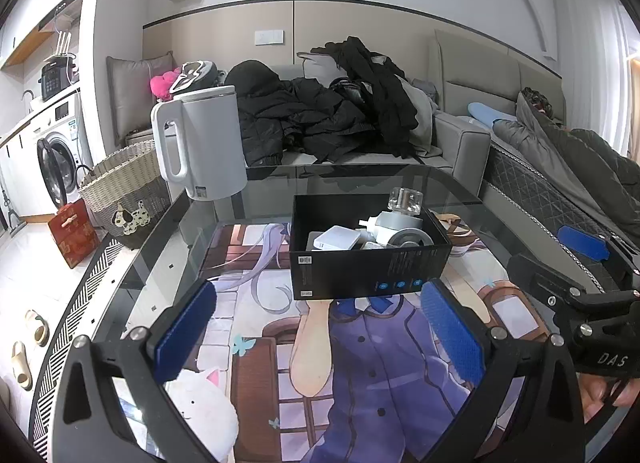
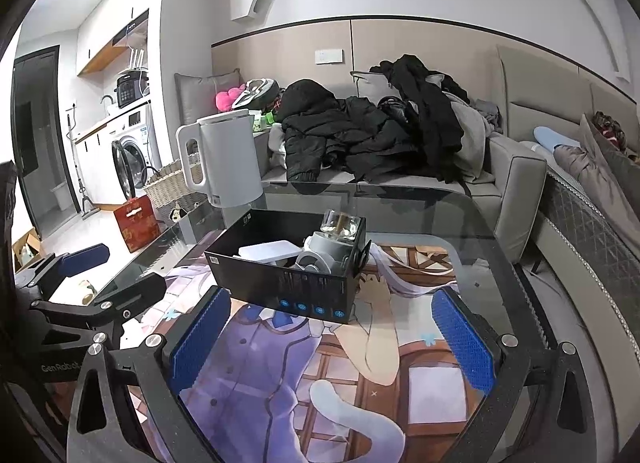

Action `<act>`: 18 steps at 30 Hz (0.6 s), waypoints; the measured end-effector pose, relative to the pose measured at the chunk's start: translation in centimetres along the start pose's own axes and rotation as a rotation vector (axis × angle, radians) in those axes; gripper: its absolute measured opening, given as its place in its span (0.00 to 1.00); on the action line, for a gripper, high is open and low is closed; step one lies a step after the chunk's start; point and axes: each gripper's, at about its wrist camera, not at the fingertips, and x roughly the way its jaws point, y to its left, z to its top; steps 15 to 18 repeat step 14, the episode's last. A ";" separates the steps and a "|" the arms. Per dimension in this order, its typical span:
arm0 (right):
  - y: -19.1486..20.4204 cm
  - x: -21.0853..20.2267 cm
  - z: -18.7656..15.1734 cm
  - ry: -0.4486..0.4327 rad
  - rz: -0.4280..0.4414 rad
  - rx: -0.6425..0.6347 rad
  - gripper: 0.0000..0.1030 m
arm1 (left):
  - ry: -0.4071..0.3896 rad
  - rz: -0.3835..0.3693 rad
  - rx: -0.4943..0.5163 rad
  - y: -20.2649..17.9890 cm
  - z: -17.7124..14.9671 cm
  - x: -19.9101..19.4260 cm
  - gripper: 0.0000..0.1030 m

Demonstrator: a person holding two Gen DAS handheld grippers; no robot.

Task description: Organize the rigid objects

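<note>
A black open box [image 1: 360,267] stands on the glass table [image 1: 256,191]; it also shows in the right wrist view [image 2: 288,283]. Inside lie a white flat device [image 1: 338,239], a grey round gadget [image 1: 400,231] and a clear glass bottle [image 1: 406,201]. My left gripper [image 1: 320,331] is open and empty, just in front of the box. My right gripper [image 2: 332,335] is open and empty, also in front of the box. The right gripper shows at the right edge of the left wrist view [image 1: 576,263]; the left gripper shows at the left of the right wrist view [image 2: 88,275].
A white kettle [image 1: 200,143] stands at the table's far left corner. An anime mat [image 1: 360,363] lies under the glass. A sofa with dark clothes [image 1: 332,119] is behind the table. A wicker basket [image 1: 124,191] and a red box [image 1: 74,231] stand on the floor at left.
</note>
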 end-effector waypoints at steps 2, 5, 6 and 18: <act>0.1 0.0 0.0 -0.001 -0.001 -0.002 0.99 | 0.000 -0.001 0.000 0.0 0.0 0.0 1.00; 0.0 0.1 -0.1 0.004 0.002 0.001 0.99 | 0.000 -0.001 -0.001 0.0 0.0 0.0 1.00; 0.0 0.1 -0.1 0.005 0.003 0.000 0.99 | 0.001 -0.001 0.000 0.0 0.0 0.0 1.00; 0.0 0.2 -0.2 0.002 0.007 0.004 0.99 | -0.010 0.006 -0.003 -0.1 0.0 -0.2 1.00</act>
